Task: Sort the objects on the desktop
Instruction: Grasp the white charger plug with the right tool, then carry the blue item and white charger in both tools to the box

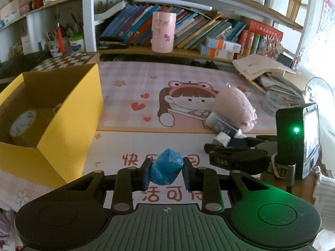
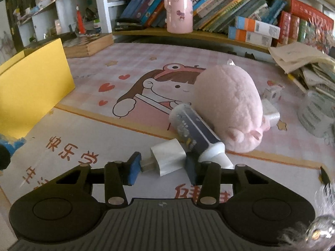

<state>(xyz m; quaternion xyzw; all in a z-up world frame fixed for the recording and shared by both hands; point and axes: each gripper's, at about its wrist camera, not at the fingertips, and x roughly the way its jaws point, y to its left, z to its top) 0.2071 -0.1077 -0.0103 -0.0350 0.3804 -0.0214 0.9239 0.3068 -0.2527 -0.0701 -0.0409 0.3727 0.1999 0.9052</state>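
My left gripper (image 1: 166, 168) is shut on a crumpled blue wrapper (image 1: 166, 167), held above the mat, right of the open yellow box (image 1: 69, 113). A tape roll (image 1: 22, 125) lies in the box. My right gripper (image 2: 162, 164) is open, its jaws on either side of a white USB charger plug (image 2: 167, 160) lying on the mat. A dark tube with a white cap (image 2: 194, 129) leans against a pink plush toy (image 2: 228, 106) just behind the plug. The right gripper also shows in the left wrist view (image 1: 222, 146), over the plug (image 1: 222, 139).
A pink cup (image 1: 163, 32) stands on the low shelf with books (image 1: 209, 31). A chessboard box (image 2: 90, 42) sits behind the yellow box (image 2: 31, 87). Loose papers and books (image 1: 270, 73) pile at the right, with a clear container (image 2: 316, 113) near them.
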